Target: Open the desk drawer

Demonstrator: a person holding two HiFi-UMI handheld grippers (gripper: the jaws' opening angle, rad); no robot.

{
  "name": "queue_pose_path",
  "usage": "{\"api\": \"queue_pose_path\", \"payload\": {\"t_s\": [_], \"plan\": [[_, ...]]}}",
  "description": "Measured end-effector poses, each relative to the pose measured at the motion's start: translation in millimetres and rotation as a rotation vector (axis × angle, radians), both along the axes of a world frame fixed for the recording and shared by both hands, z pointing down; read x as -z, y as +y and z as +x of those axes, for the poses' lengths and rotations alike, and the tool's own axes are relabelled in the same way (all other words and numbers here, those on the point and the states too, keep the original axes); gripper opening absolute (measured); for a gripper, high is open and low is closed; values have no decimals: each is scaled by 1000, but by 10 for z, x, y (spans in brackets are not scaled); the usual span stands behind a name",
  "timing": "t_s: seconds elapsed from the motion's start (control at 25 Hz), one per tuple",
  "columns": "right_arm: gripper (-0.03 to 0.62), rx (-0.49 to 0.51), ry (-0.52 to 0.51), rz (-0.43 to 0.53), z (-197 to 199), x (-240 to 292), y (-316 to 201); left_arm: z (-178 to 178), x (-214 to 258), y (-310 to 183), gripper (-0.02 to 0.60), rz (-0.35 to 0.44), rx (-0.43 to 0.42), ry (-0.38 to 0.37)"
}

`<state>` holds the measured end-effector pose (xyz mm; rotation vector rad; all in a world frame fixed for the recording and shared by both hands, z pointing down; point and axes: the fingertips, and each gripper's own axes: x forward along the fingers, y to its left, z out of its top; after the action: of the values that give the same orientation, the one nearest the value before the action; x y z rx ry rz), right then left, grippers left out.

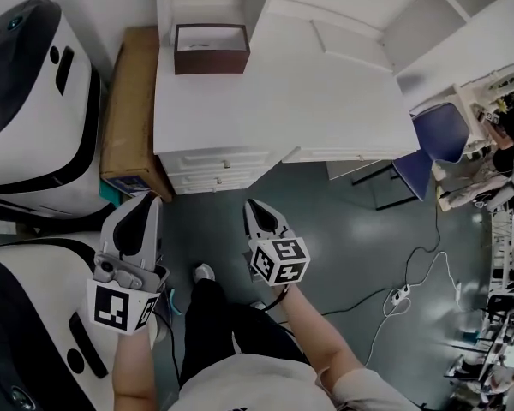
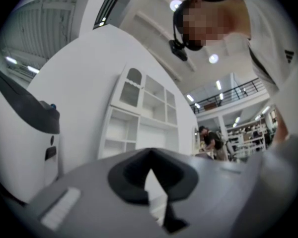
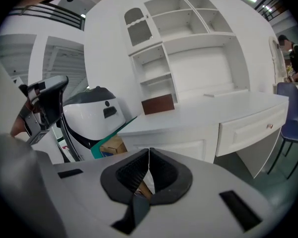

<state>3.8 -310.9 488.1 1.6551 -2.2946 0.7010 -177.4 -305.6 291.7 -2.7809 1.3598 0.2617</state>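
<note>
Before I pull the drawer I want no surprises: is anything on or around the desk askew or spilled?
Nothing stands out. The brown box sits upright on the desk; the drawers look shut, nothing spilled.

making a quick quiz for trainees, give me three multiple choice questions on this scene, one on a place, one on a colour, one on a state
1. Where is the brown box?
A on the floor
B on the desk
C on a top shelf

2. What colour is the chair beside the desk?
A red
B blue
C green

3. How do the fingers of the right gripper stand?
A wide apart
B clamped on a knob
C together, nothing between them

Answers:
1 B, it sits at the back of the white desk top.
2 B, its seat shows blue in the head view.
3 C, they meet in the right gripper view with nothing held.
</note>
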Motion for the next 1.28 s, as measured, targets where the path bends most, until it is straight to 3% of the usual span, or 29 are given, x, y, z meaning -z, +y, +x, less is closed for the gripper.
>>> {"api": "queue_pose_path", "payload": {"t_s": [0.28,0.76,1.28], "plan": [[28,48,43,-86,-142,-814,-124,16,-424,71,6,-24,6,-17],[67,114,124,-140,-181,-1962,-421,58,-1237,119,6,-66,54,-30],[98,57,119,-177,-80,-3005,-781,189,-2186,105,6,-132,37,-55]]}}
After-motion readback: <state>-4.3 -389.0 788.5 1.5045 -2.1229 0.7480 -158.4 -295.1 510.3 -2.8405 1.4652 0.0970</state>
